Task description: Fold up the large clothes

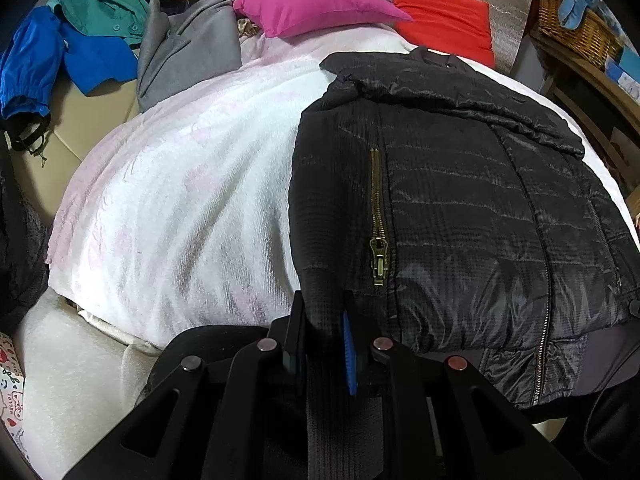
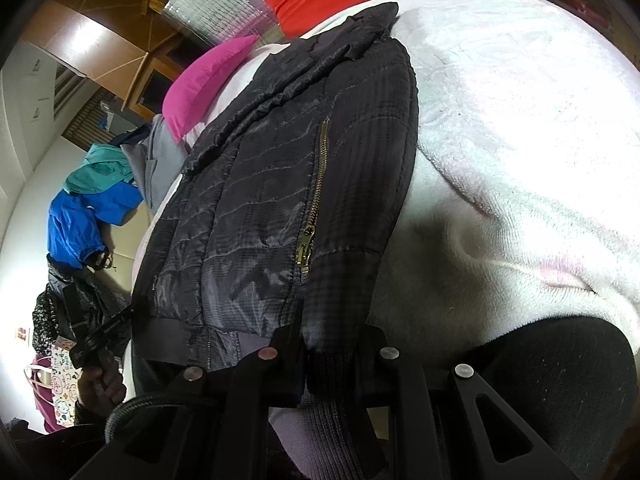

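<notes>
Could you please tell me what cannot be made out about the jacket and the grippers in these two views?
- Left wrist view: the left hand-held gripper pinches the black jacket; the cloth hides its fingertips.
- Left wrist view: the jacket's right hem corner runs off the picture's edge.
- Right wrist view: the right hand-held gripper clamps the hem; cloth covers its pads.
- Both views: the jacket's underside is hidden against the white blanket.

Jacket hem hidden behind hand-held gripper; basket cropped.
</notes>
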`<state>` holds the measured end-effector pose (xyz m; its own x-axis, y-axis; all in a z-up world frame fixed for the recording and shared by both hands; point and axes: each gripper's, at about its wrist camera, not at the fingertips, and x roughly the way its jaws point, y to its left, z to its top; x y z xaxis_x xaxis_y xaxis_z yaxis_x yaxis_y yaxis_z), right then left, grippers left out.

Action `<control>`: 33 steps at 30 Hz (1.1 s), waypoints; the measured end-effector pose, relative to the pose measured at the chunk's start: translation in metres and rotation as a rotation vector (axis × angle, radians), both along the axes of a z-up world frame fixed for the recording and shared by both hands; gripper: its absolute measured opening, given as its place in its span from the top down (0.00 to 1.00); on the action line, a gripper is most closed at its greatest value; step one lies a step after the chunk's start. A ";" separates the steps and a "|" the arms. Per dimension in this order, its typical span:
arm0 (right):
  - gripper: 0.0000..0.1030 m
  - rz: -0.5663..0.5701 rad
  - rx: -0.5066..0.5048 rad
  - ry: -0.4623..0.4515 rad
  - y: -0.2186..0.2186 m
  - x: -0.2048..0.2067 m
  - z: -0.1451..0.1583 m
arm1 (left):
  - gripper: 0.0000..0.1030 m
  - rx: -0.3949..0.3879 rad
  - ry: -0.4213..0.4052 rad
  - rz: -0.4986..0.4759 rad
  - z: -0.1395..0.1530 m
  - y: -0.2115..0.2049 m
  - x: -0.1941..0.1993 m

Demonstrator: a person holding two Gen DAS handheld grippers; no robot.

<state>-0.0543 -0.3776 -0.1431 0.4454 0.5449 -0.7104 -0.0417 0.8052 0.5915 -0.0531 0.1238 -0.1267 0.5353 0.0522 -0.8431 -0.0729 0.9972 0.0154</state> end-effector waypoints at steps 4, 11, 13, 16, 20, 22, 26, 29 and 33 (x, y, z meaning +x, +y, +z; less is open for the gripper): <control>0.83 0.002 0.032 -0.007 -0.005 0.000 0.003 | 0.84 -0.003 0.000 0.002 0.003 0.001 0.001; 0.83 0.007 0.086 -0.030 -0.012 -0.001 0.012 | 0.84 -0.004 -0.022 -0.009 0.016 -0.002 -0.001; 0.83 0.008 0.100 -0.042 -0.015 -0.001 0.017 | 0.84 -0.007 -0.033 -0.013 0.021 -0.003 -0.002; 0.83 0.004 0.132 -0.060 -0.019 -0.004 0.024 | 0.84 -0.015 -0.048 -0.018 0.029 -0.003 -0.005; 0.83 0.001 0.176 -0.085 -0.025 -0.005 0.033 | 0.84 -0.022 -0.067 -0.027 0.041 -0.004 -0.007; 0.83 0.001 0.194 -0.101 -0.025 -0.005 0.039 | 0.84 -0.032 -0.077 -0.028 0.046 -0.002 -0.006; 0.84 0.010 0.216 -0.130 -0.029 0.000 0.051 | 0.85 -0.065 -0.103 -0.028 0.058 0.001 -0.002; 0.84 0.009 0.229 -0.157 -0.031 0.003 0.061 | 0.85 -0.086 -0.128 -0.023 0.066 0.004 0.002; 0.84 0.005 0.246 -0.182 -0.028 0.008 0.068 | 0.85 -0.108 -0.147 -0.020 0.074 0.006 0.010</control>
